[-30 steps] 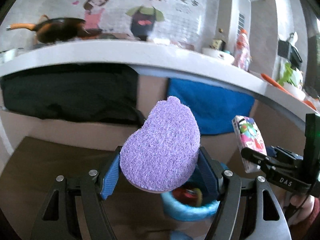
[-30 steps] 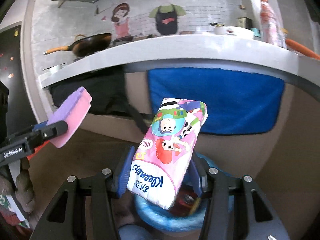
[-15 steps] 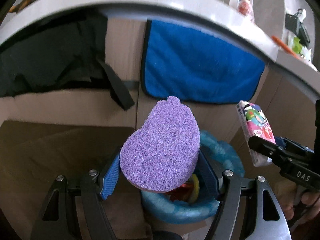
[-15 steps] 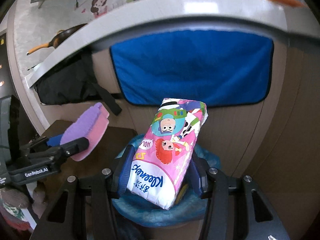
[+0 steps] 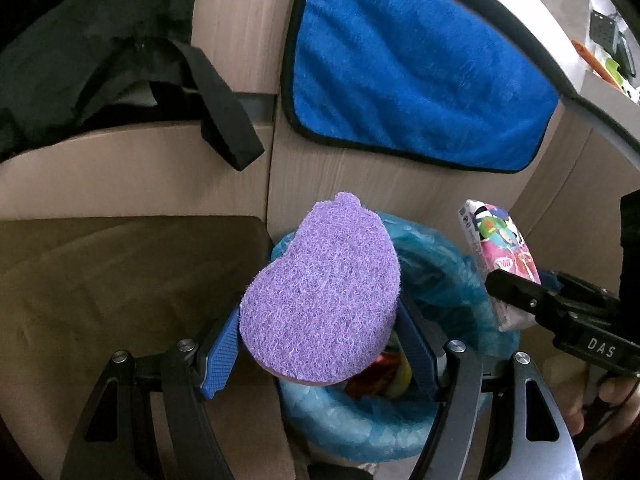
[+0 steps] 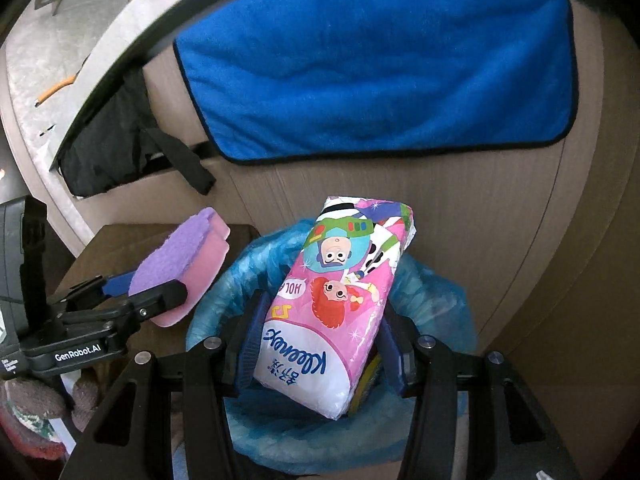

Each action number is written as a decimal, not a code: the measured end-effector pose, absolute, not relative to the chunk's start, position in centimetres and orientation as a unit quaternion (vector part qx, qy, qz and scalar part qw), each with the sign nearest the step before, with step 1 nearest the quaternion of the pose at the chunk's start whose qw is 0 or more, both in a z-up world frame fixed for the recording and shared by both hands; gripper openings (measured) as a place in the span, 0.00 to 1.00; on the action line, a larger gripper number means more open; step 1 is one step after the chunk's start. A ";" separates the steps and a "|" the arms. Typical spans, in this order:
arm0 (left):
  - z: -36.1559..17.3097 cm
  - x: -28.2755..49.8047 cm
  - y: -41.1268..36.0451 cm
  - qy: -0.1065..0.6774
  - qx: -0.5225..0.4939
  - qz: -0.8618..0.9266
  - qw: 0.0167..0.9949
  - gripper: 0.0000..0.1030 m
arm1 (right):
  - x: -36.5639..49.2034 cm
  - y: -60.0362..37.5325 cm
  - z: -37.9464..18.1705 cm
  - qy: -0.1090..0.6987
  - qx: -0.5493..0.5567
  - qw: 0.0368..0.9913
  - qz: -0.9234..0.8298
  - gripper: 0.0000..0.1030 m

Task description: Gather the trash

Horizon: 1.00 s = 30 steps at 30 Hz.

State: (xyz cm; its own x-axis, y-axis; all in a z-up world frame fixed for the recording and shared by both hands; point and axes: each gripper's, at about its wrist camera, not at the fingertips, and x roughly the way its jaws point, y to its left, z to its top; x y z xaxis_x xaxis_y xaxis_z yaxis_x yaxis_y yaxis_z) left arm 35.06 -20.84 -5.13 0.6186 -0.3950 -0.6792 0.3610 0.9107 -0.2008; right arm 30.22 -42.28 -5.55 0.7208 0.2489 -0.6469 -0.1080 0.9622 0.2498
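My left gripper (image 5: 320, 340) is shut on a purple-and-pink sponge (image 5: 324, 296), holding it over the near-left rim of a bin lined with a blue bag (image 5: 436, 276). The same sponge (image 6: 180, 264) shows at the left in the right wrist view. A pink cartoon-printed tissue pack (image 6: 340, 300) is clamped in my right gripper (image 6: 320, 348), directly above the bin (image 6: 432, 292). In the left wrist view that pack (image 5: 500, 252) hangs over the bin's right rim. Red and yellow rubbish (image 5: 384, 372) lies inside the bin.
A blue towel (image 6: 380, 64) hangs on the wooden cabinet front (image 6: 500, 220) behind the bin. A black bag with a strap (image 5: 120, 60) hangs to the left. A brown cardboard surface (image 5: 120, 280) lies left of the bin. The person's hand (image 5: 608, 396) holds the right gripper.
Both grippers have dropped from countertop height and tilted downward toward the bin, each still gripping its item. The countertop has slid out of view and the bin has come up under them.
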 end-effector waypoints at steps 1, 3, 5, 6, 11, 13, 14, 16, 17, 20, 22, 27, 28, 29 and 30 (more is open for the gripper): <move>-5.3 35.1 -20.9 0.384 -0.022 -0.211 0.899 0.70 | 30.2 -42.4 -5.7 0.363 0.098 0.922 0.097 0.47; -5.6 35.4 -21.0 0.388 -0.023 -0.214 0.896 0.70 | 30.5 -42.4 -6.2 0.368 0.100 0.919 0.098 0.47; -5.9 35.7 -21.0 0.391 -0.028 -0.218 0.894 0.70 | 30.7 -42.3 -6.5 0.372 0.100 0.918 0.098 0.48; -6.0 35.8 -21.1 0.392 -0.032 -0.222 0.892 0.70 | 30.8 -42.3 -6.7 0.373 0.100 0.917 0.098 0.48; -6.6 36.7 -20.7 0.401 -0.061 -0.250 0.879 0.75 | 30.6 -42.7 -7.0 0.376 0.114 0.915 0.097 0.57; -6.5 36.8 -20.3 0.399 -0.072 -0.251 0.879 0.83 | 30.2 -42.8 -6.9 0.372 0.117 0.916 0.097 0.65; -6.3 36.8 -20.0 0.397 -0.079 -0.251 0.879 0.84 | 29.9 -42.9 -6.7 0.369 0.119 0.917 0.095 0.65; -5.8 36.7 -19.4 0.392 -0.090 -0.250 0.881 0.86 | 29.5 -42.8 -6.5 0.368 0.117 0.918 0.089 0.65; -5.6 36.5 -19.2 0.390 -0.092 -0.250 0.882 0.86 | 29.1 -42.8 -6.3 0.366 0.115 0.920 0.084 0.65; -4.3 35.5 -18.5 0.378 -0.095 -0.247 0.887 0.86 | 27.8 -42.5 -5.8 0.361 0.115 0.922 0.076 0.65; -3.4 34.3 -17.3 0.364 -0.101 -0.244 0.893 0.86 | 26.6 -42.1 -5.1 0.354 0.114 0.926 0.070 0.66; -0.6 29.4 -14.6 0.323 -0.075 -0.229 0.915 0.87 | 22.8 -40.4 -3.1 0.330 0.110 0.936 0.061 0.68; -0.1 28.3 -14.2 0.315 -0.067 -0.223 0.920 0.87 | 21.8 -39.9 -2.5 0.322 0.107 0.939 0.061 0.68; 0.4 27.1 -13.8 0.306 -0.057 -0.218 0.925 0.87 | 20.6 -39.1 -1.9 0.312 0.102 0.943 0.060 0.68; 1.2 25.2 -13.1 0.292 -0.044 -0.212 0.932 0.87 | 19.3 -38.3 -1.3 0.304 0.095 0.946 0.057 0.69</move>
